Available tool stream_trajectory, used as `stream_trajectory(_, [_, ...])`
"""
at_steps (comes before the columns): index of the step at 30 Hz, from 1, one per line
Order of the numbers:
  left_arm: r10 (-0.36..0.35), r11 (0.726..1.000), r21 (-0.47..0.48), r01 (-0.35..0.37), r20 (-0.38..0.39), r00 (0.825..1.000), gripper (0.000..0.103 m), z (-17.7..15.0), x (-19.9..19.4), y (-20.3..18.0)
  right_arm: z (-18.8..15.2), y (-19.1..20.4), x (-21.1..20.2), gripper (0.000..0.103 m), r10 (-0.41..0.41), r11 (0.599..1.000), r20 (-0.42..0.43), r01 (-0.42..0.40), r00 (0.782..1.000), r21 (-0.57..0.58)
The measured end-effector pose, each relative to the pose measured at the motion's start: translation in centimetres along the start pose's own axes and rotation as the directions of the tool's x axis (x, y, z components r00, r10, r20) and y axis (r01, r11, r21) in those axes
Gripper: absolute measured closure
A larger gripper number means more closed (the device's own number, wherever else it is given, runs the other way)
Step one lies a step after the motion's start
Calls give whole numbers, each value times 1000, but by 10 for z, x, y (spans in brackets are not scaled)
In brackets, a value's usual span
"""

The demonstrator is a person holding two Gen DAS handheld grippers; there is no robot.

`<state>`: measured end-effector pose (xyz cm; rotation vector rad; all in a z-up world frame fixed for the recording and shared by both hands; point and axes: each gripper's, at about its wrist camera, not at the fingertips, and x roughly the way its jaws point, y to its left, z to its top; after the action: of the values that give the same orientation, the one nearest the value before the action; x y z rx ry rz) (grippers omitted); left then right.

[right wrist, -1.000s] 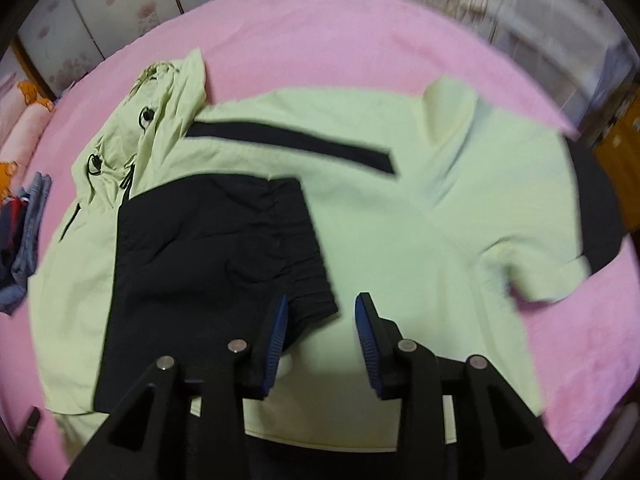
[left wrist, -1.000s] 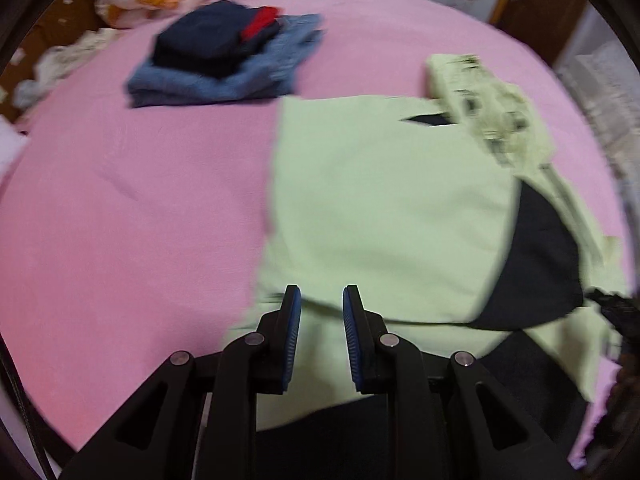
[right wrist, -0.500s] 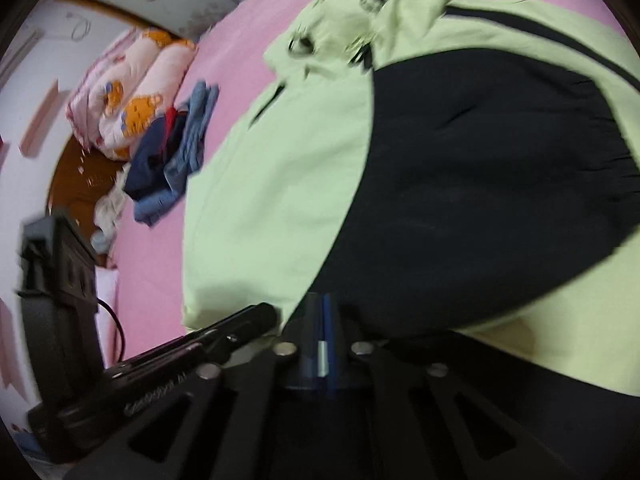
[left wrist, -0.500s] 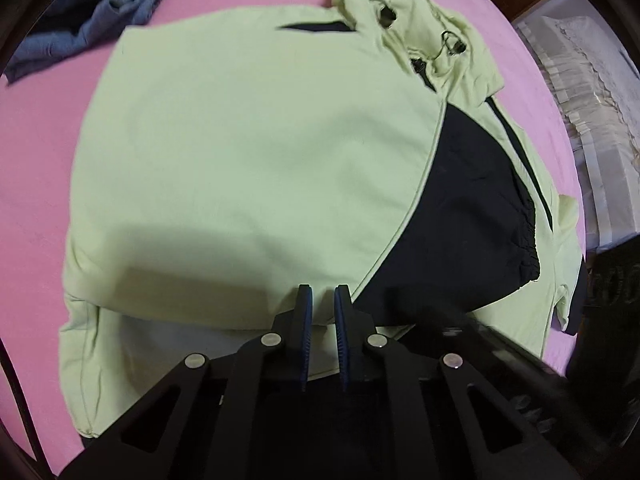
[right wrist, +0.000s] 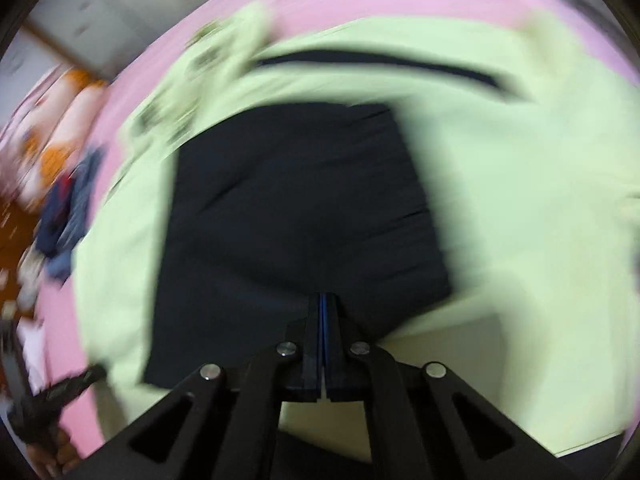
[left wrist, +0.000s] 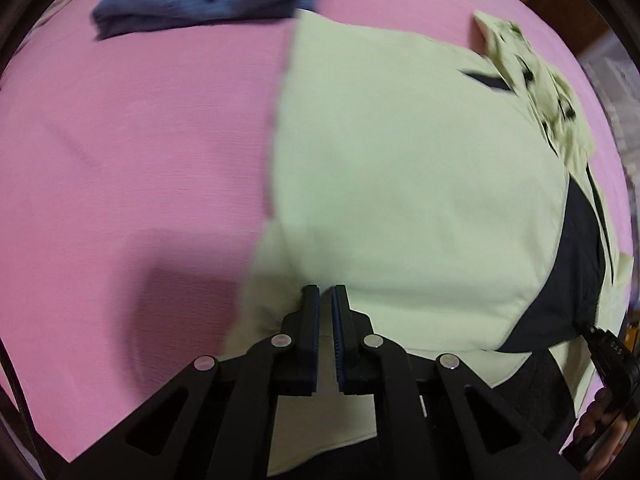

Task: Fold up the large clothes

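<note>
A pale green jacket (left wrist: 400,160) with a black panel (left wrist: 576,280) lies flat on the pink bed (left wrist: 120,160), its hood (left wrist: 536,80) at the far right. My left gripper (left wrist: 325,289) hangs over the jacket's near left edge. Its jaws are closing to a thin slit, and I see no fabric pinched between them. In the blurred right wrist view the jacket (right wrist: 520,200) fills the frame. My right gripper (right wrist: 323,295) is shut, pad against pad, over the near edge of the black panel (right wrist: 296,208), and it holds nothing.
A pile of folded blue and dark clothes (left wrist: 208,4) sits at the far left of the bed. A cartoon-print quilt (right wrist: 52,128) lies beyond it. A hand holding the other gripper's body shows at the lower right edge (left wrist: 612,360). Bare pink sheet lies left of the jacket.
The right jaws went from wide open to fully shut. The left jaws narrowed to a slit. Both views swung over the jacket and came back down near its front edge.
</note>
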<state>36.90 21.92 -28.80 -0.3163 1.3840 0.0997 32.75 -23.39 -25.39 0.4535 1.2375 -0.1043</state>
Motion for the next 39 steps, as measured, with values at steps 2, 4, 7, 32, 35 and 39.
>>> stream_trajectory(2, [-7, 999, -41, 8, 17, 1000, 98, 0, -2, 13, 8, -29, -7, 103, 67, 994, -2, -67, 998, 88])
stream_trajectory(4, [6, 998, -62, -4, 28, 1000, 98, 1, -5, 19, 9, -31, -8, 103, 67, 993, -7, -66, 998, 103])
stream_trajectory(7, [17, 998, -69, -14, 44, 999, 98, 2, -13, 15, 7, -6, -14, 103, -11, 999, 11, 11, 1000, 35])
stream_trajectory(32, [-82, 997, 2, 83, 203, 976, 94, 138, 27, -53, 55, 133, 72, 103, 327, 937, 34, -319, 944, -142])
stream_trajectory(35, [63, 997, 34, -74, 240, 969, 94, 158, 29, -45, 66, 115, 66, 103, 361, 925, 48, -351, 931, -142])
stream_trajectory(39, [23, 998, 57, -36, 218, 976, 94, 169, 34, -27, 68, 90, 57, 103, 228, 967, 100, -213, 968, -139])
